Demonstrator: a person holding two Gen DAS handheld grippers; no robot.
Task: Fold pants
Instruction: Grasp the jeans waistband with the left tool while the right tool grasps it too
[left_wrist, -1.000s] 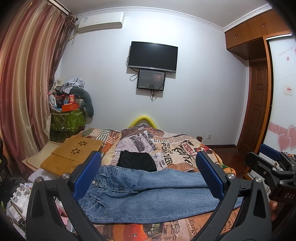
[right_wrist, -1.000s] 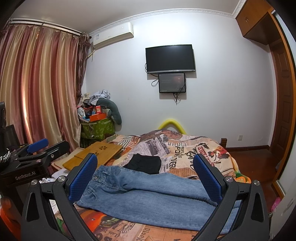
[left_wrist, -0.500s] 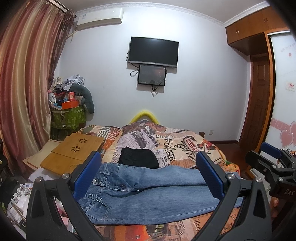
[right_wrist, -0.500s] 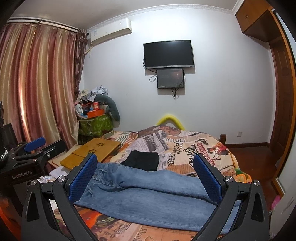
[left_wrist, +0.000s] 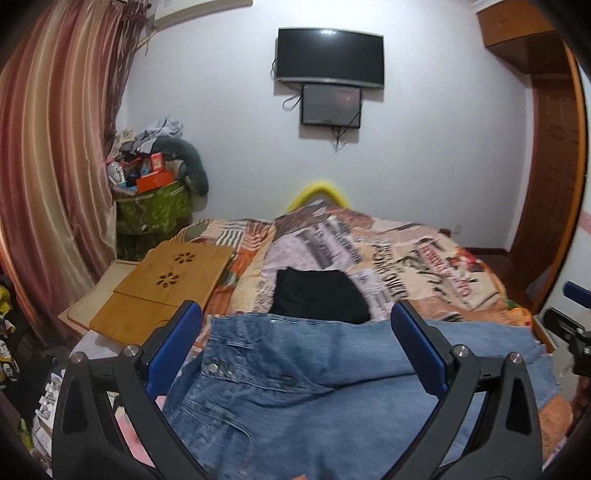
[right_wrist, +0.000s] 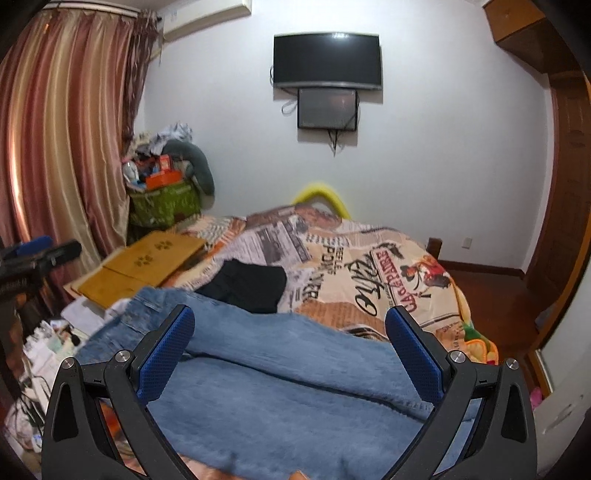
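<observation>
One heaped green basket (left_wrist: 157, 210) beside bed (left_wrist: 424, 266)

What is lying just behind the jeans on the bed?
A folded black garment lies on the printed bedspread just behind the jeans. Whether its near edge is tucked under the denim cannot be seen.

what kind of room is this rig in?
A lived-in home bedroom, most likely: a bed with a printed bedspread where the jeans lie, a wall-mounted TV, floor-length curtains, and a wooden door.
</observation>
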